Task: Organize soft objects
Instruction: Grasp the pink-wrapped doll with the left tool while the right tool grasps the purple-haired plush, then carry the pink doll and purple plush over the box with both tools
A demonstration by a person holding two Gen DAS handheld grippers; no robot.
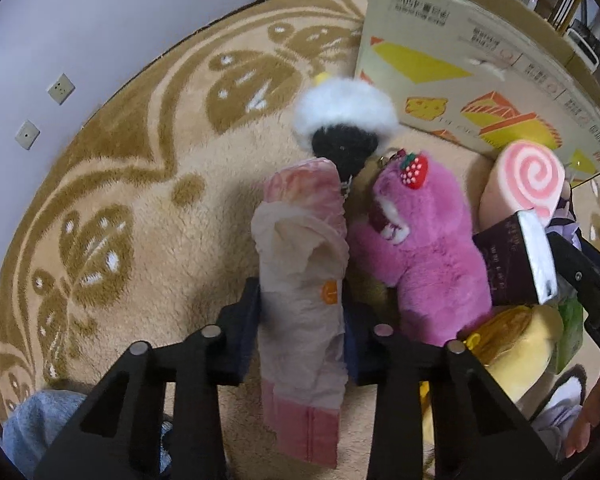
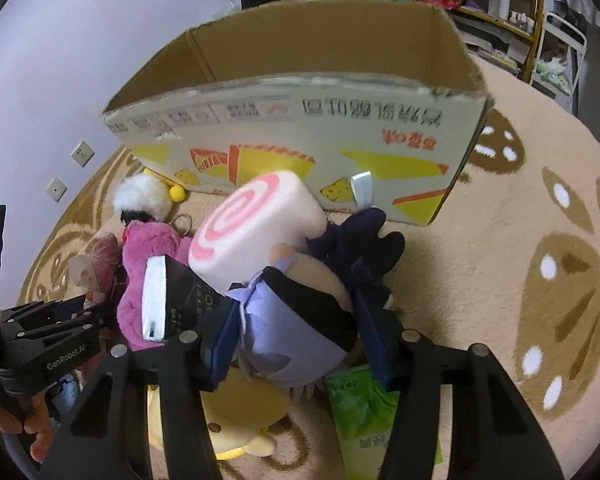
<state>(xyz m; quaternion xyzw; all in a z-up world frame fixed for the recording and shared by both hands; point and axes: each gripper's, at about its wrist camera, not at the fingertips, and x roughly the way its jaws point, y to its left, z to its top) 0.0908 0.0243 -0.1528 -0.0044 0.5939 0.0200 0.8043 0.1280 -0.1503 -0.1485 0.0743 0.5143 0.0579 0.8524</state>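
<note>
The left gripper (image 1: 304, 332) was pinching a pale pink-and-cream cloth toy (image 1: 300, 264), its jaws pressed in on the toy's narrow middle. The right gripper (image 2: 300, 344) was clamped on a plush doll in a lavender dress (image 2: 296, 320), dark-haired, its head toward the cardboard box (image 2: 300, 128). Both toys lay on the beige patterned rug (image 1: 140, 208), in the pile just in front of the box's printed side.

Judged from this, the step in hand was lifting each toy clear and carrying it over the box's near wall. To do it well, each hand needed to rise straight first: a spiral-patterned pink cushion (image 2: 256, 224) rested on the doll, and a dark packet (image 2: 168, 296) leaned beside it, so a sideways drag would likely pull them along. The magenta bear (image 1: 424, 248) was touching the cloth toy.

Beyond the pile, the box stood open-topped; a release well over its rim seemed wise, since soft toys snag on cardboard edges.
</note>
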